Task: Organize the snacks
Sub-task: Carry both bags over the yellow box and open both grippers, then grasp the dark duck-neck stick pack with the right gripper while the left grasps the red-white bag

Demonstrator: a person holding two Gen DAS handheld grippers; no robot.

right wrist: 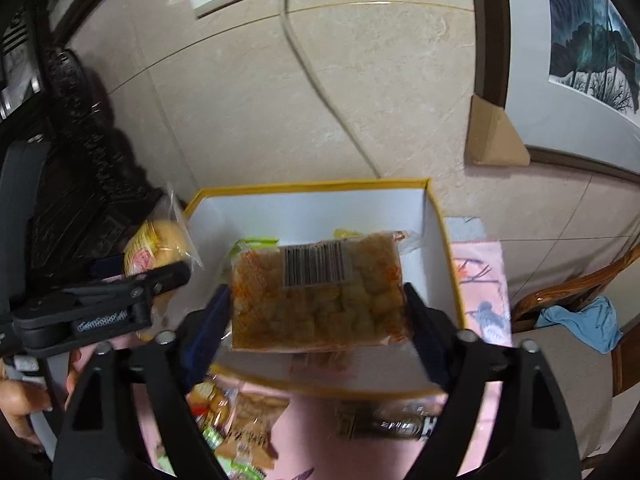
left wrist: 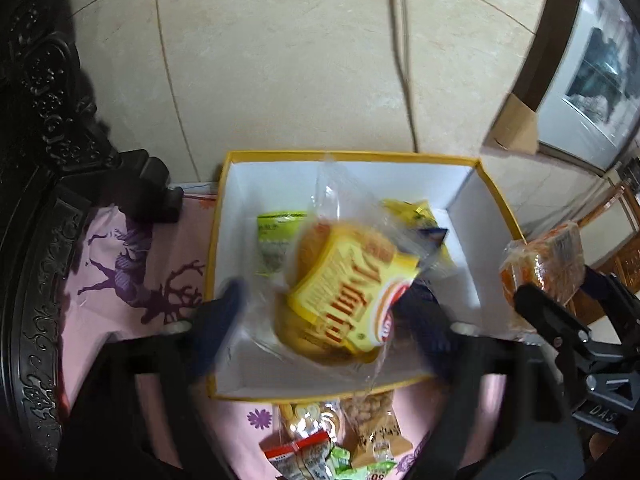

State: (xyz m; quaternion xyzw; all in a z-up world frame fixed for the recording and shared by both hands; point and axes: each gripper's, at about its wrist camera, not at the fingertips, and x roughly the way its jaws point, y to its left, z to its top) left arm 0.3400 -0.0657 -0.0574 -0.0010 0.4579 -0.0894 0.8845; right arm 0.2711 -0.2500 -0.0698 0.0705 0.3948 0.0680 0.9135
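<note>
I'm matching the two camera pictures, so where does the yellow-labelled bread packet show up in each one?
Left wrist: bread packet centre, between the left gripper fingers, over the box.
Right wrist: bread packet at left edge.
Shared landmark: yellow-rimmed box.

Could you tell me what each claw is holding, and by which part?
Left claw: yellow bread packet, by its sides. Right claw: orange snack pack, by its short ends.

Left wrist: above box [left wrist: 496,196], close | right wrist: same box [right wrist: 448,248], close
</note>
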